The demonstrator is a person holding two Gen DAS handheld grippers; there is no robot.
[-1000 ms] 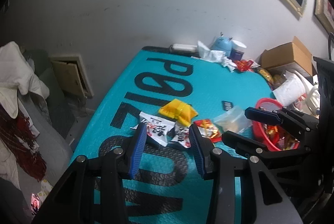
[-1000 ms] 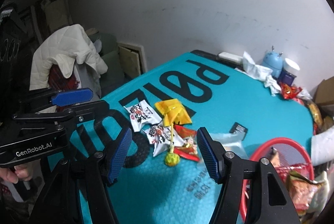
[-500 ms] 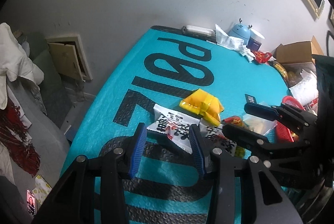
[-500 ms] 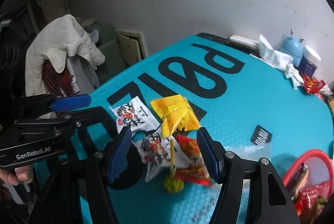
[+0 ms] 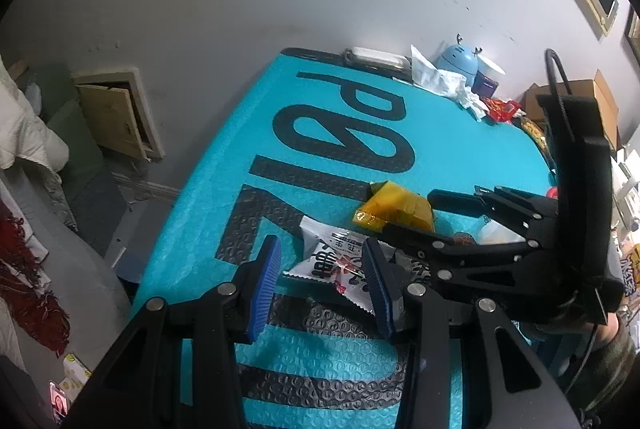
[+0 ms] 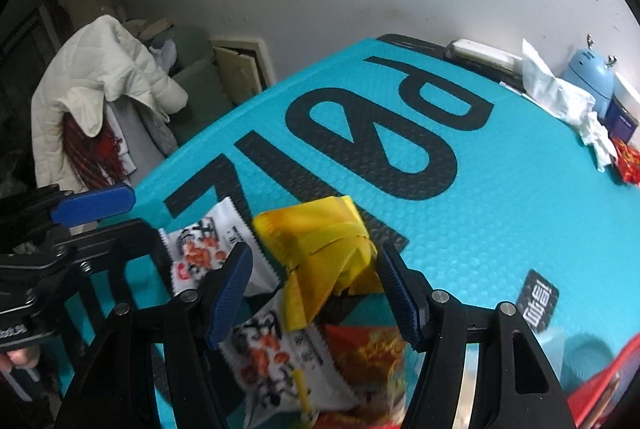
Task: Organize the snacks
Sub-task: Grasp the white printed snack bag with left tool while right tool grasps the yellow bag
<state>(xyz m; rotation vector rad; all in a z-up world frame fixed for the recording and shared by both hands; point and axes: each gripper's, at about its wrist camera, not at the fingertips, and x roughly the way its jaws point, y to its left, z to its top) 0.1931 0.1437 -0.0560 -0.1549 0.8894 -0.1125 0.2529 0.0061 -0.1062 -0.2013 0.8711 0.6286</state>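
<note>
The desk (image 5: 328, 157), under a teal mat, carries a loose heap of snacks near its front edge, apparently waiting to be sorted. The yellow packet (image 6: 324, 249) lies between the spread right gripper (image 6: 314, 293); the white packet (image 5: 340, 261) between the spread left gripper (image 5: 320, 285). Neither pinches anything. Against 1 second earlier, both sit lower and nearer the heap.

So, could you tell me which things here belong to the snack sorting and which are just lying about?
Part of the job:
- yellow packet
- white snack packet
- second white packet
- red-orange packet
- red basket
- left gripper and right gripper, both open

Just lying about:
- crumpled tissue
- blue gadget
- white jacket
- cardboard box
</note>
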